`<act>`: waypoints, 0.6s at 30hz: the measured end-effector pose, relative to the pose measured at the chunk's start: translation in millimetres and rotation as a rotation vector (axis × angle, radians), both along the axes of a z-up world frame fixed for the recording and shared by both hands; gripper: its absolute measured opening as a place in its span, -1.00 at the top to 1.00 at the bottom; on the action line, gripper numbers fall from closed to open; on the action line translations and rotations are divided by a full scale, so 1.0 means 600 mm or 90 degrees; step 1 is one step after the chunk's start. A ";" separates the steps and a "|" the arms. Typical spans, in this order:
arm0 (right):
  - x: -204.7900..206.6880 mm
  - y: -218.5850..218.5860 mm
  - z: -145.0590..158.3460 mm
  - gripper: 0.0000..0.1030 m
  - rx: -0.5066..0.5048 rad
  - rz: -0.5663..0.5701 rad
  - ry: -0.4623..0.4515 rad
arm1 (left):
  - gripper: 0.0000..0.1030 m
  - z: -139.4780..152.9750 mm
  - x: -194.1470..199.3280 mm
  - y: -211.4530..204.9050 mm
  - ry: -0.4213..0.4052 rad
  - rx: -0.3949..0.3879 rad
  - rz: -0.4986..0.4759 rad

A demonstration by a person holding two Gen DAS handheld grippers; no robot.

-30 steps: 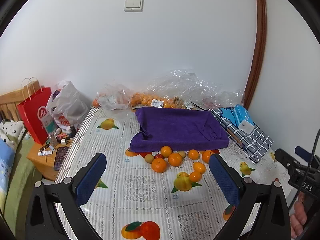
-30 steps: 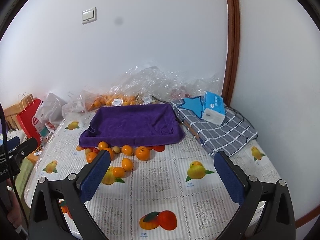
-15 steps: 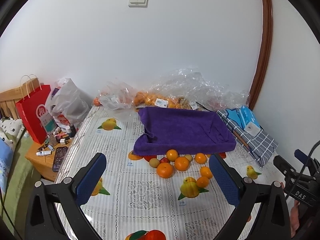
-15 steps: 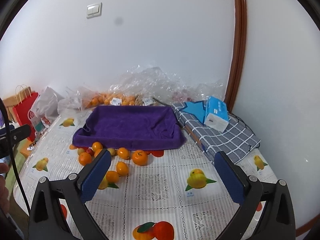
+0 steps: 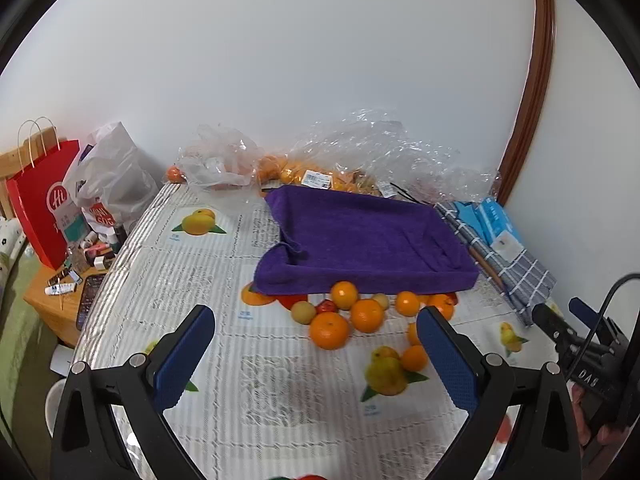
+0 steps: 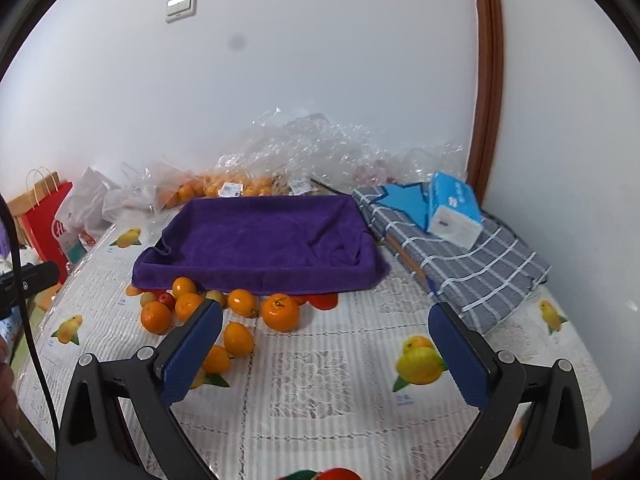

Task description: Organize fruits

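Several loose oranges (image 5: 330,330) (image 6: 280,313), small yellow-green fruits (image 5: 303,312) and a small red fruit (image 5: 327,306) lie on the fruit-print tablecloth (image 5: 192,280) in front of a tray draped in a purple towel (image 5: 360,240) (image 6: 260,244). The tray holds nothing. My left gripper (image 5: 316,356) is open and empty, just short of the fruit pile. My right gripper (image 6: 326,354) is open and empty, to the right of the pile. The right gripper also shows at the right edge of the left wrist view (image 5: 560,332).
Clear plastic bags with more oranges (image 5: 320,176) lie against the wall behind the tray. A folded checked cloth (image 6: 472,264) with a blue tissue box (image 6: 454,216) lies right of the tray. A red paper bag (image 5: 40,208) and a cluttered side table (image 5: 68,280) stand left.
Both grippers have moved forward toward the fruit pile and tray, which now look larger and nearer. Both stay open and empty.
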State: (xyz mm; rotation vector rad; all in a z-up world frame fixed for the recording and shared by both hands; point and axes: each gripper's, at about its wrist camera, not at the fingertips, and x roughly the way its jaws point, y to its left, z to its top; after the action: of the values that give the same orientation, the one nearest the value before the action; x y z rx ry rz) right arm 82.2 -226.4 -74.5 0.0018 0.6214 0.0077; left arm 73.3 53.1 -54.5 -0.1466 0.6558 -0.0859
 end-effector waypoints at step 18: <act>0.129 0.026 -0.138 -0.21 0.049 0.032 0.131 | -0.81 -0.129 0.088 0.062 0.099 -0.023 -0.004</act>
State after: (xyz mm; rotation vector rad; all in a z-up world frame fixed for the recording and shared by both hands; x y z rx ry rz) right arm 159.4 -210.9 -157.2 0.0622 0.8262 0.0803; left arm 126.3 90.3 -131.7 -0.1871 0.8107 -0.0937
